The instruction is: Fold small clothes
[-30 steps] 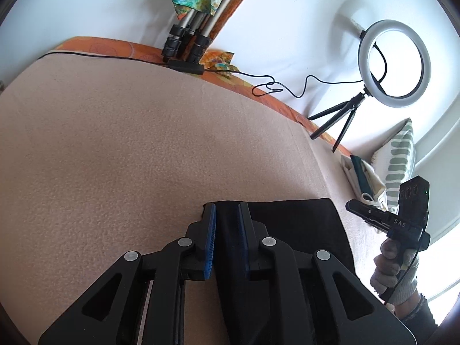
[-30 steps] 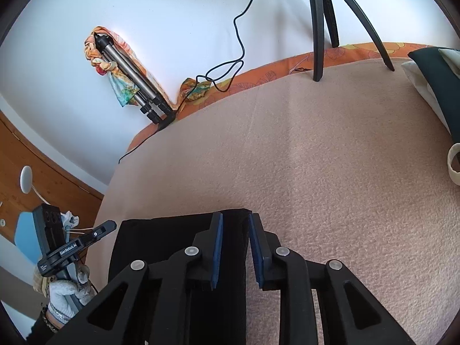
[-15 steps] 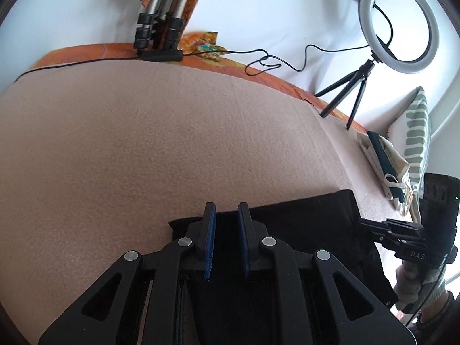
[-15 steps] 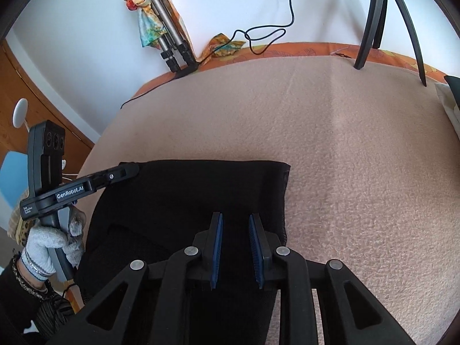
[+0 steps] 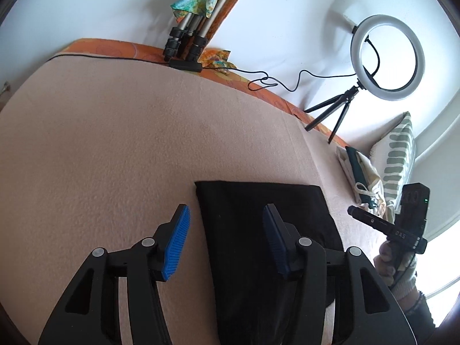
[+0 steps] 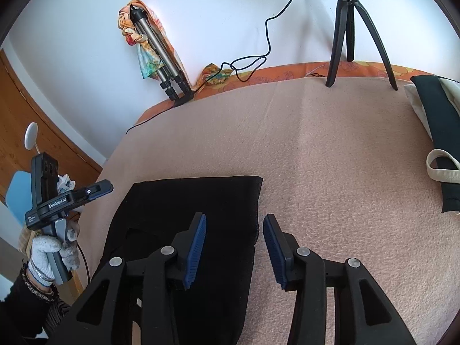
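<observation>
A black garment [image 5: 258, 210] lies flat on the beige blanket [image 5: 115, 143], folded into a rectangle. It also shows in the right wrist view [image 6: 187, 201]. My left gripper [image 5: 227, 224] is open and empty above the garment's left edge; one pad is over the blanket, the other over the cloth. My right gripper [image 6: 234, 231] is open and empty above the garment's right edge. Each view shows the other gripper held at the garment's far side, the right one [image 5: 399, 224] and the left one [image 6: 60, 198].
A ring light on a small tripod [image 5: 385, 57] stands at the bed's far edge, with a cable [image 5: 273, 80] and a folded tripod [image 5: 187, 40] against the wall. A stack of folded clothes [image 6: 434, 132] and a striped pillow [image 5: 396, 155] lie to the right.
Both grippers were shut on the black garment and laid it down; now both have opened and let go. The garment lies flat.
</observation>
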Demonstrator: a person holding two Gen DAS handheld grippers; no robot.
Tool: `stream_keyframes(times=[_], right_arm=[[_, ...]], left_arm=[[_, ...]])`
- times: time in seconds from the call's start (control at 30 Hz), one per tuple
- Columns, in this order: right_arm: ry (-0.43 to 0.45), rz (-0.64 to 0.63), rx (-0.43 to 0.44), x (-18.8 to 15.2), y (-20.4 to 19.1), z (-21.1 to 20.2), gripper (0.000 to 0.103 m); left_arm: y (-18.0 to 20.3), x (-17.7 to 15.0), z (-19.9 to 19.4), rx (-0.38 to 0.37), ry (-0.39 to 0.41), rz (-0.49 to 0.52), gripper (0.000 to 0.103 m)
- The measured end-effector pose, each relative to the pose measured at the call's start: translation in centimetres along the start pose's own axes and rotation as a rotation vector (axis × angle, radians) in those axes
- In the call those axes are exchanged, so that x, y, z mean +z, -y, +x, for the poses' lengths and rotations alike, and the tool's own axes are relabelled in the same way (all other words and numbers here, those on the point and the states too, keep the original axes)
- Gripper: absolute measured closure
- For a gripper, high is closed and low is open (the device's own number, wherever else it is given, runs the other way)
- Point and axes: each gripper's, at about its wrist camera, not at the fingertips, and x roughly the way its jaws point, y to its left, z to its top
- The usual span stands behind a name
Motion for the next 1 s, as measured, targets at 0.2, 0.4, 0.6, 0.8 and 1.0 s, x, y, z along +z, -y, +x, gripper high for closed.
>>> stream_keyframes(times=[0.2, 0.4, 0.6, 0.8, 1.0], right_arm=[[-0.011, 0.048, 0.036, -1.1, 1.5, -0.8, 0.040], [-0.027, 0.094, 0.075, -1.6, 2.4, -0.3, 0.035], [-0.025, 0.148, 0.118, -1.2, 3.3, 0.2, 0.035], [-0.047, 0.188, 0.163, -1.0, 4.1, 1.5, 0.036], [-0.081, 0.221, 0.220, -0.6, 4.7, 3.3, 0.042]], left_arm=[[-0.2, -4.5, -2.0, -0.104, -0.070, -0.099, 0.051], [-1.1, -8.8, -2.9, -0.171, -0.124, -0.232, 0.051], [-1.1, -11.3, -2.4, -0.220, -0.177, -0.304, 0.051], [-0.3, -11.7, -1.7, -0.233, -0.190, -0.305, 0.051], [-0.6, -11.6, -1.2, -0.255, -0.170, -0.324, 0.051]])
